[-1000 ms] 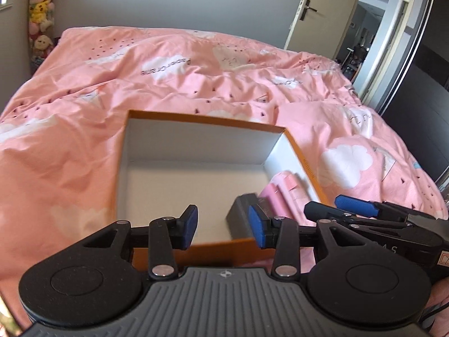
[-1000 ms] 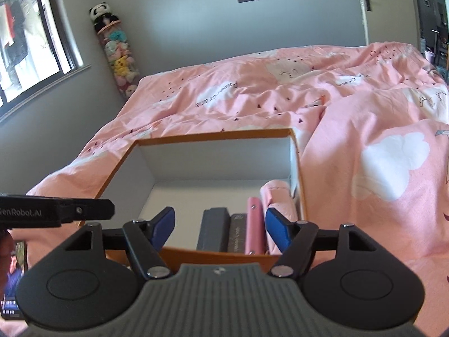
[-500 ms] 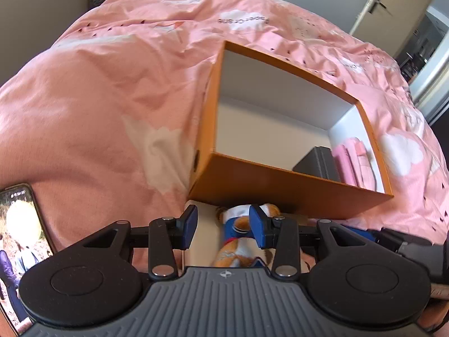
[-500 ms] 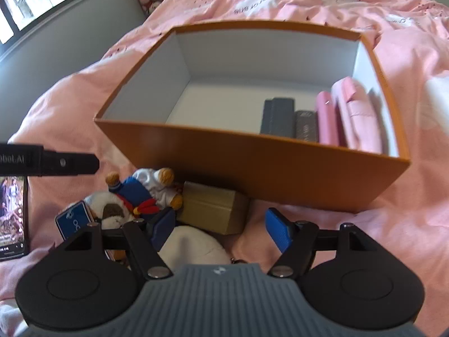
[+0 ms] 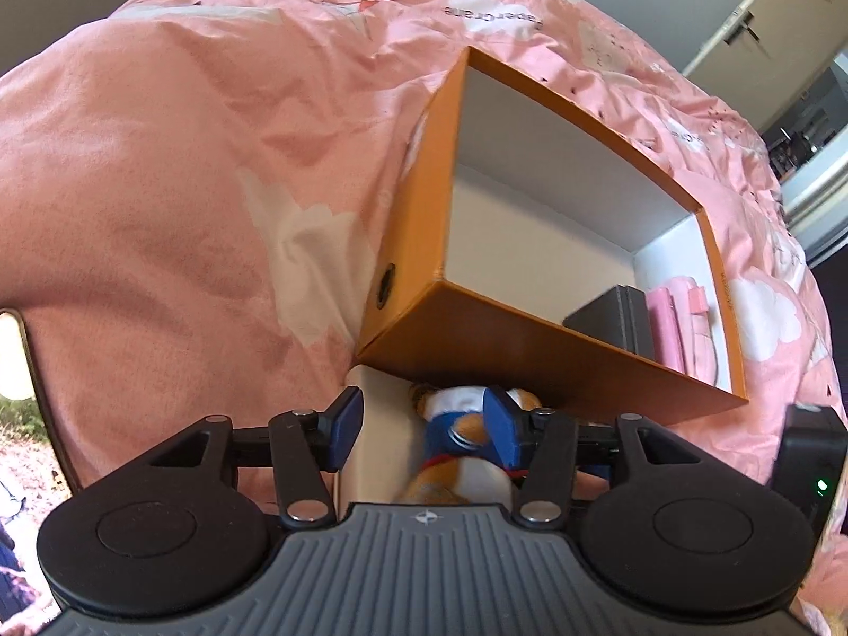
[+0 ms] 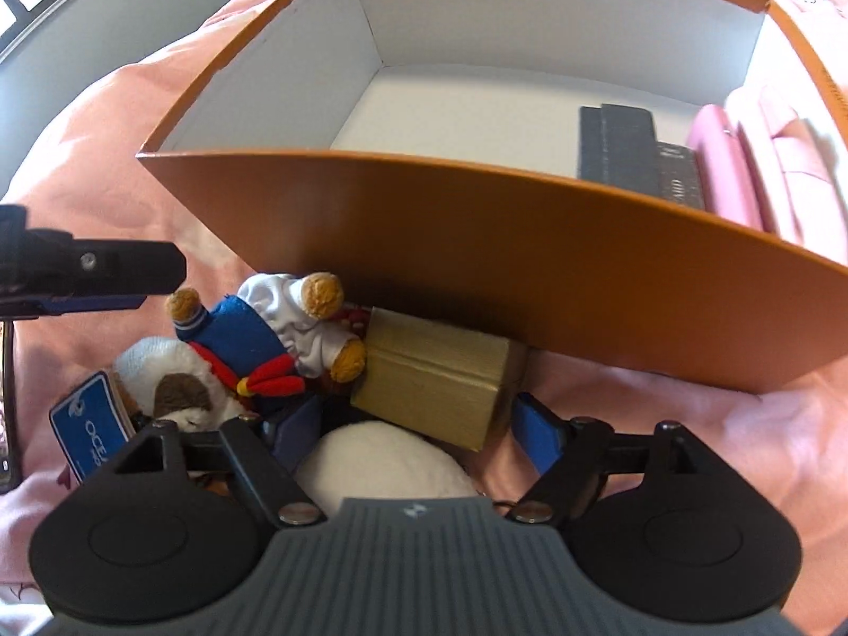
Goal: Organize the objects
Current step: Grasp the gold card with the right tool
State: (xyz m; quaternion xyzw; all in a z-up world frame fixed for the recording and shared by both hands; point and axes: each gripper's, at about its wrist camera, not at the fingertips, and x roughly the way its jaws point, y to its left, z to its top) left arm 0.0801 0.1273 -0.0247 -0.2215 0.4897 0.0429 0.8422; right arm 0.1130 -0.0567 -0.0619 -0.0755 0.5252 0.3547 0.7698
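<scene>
Only the right wrist view shows the gold box (image 6: pixel 440 387); both the left gripper (image 5: pixel 424 424) and right gripper (image 6: pixel 413 432) are opening, empty, over the blue-clad bear (image 6: pixel 265 328).

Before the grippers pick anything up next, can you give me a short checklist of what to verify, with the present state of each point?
1. Left gripper free: ok, jaws opening, plush bear under the gap, pads not pressing it.
2. Right gripper free: ok, jaws opening above the tan box, no grip.
3. Orange box has room: ok, its left part is bare; dark cases and pink items stand at the right.
4. Tan box free to lift: cannot tell, the bear's leg touches it.
5. Grippers clear of each other: ok.
</scene>
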